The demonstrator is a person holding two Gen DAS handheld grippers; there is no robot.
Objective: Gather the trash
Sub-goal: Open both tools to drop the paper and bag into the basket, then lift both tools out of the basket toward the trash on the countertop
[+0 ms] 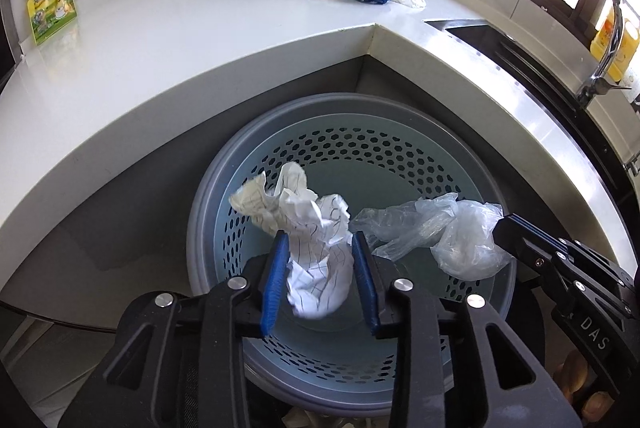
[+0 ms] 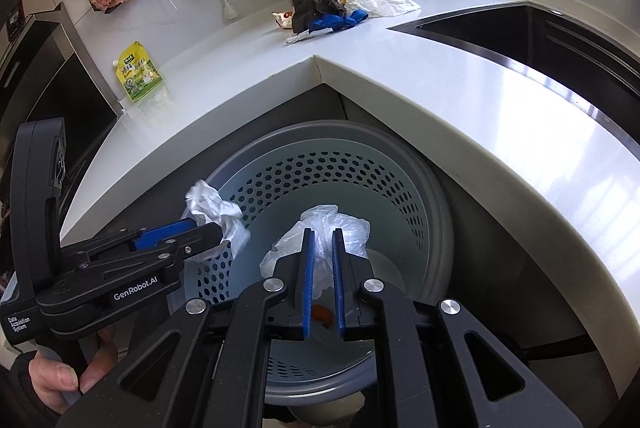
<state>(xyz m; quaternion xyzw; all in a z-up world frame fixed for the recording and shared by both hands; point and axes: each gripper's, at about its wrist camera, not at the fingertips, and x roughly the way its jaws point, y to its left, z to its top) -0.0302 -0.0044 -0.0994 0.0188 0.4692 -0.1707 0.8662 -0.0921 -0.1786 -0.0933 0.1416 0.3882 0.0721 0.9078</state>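
We record, over the perforated blue bin [image 2: 360, 188], our right gripper [image 2: 322, 248], jaws pinched on a clear plastic bag [image 2: 336, 228]. At left, our left gripper [image 2: 208, 234] carries crumpled white paper [image 2: 212, 210] above the bin's rim. On the tabletop [image 2: 248, 44]: a green pouch [image 2: 138, 72], a dark cloth [image 2: 314, 2], a white bag [image 2: 380, 0].

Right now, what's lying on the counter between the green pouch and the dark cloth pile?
Nothing: in both wrist views the white counter is bare between the green pouch and the dark cloth pile.
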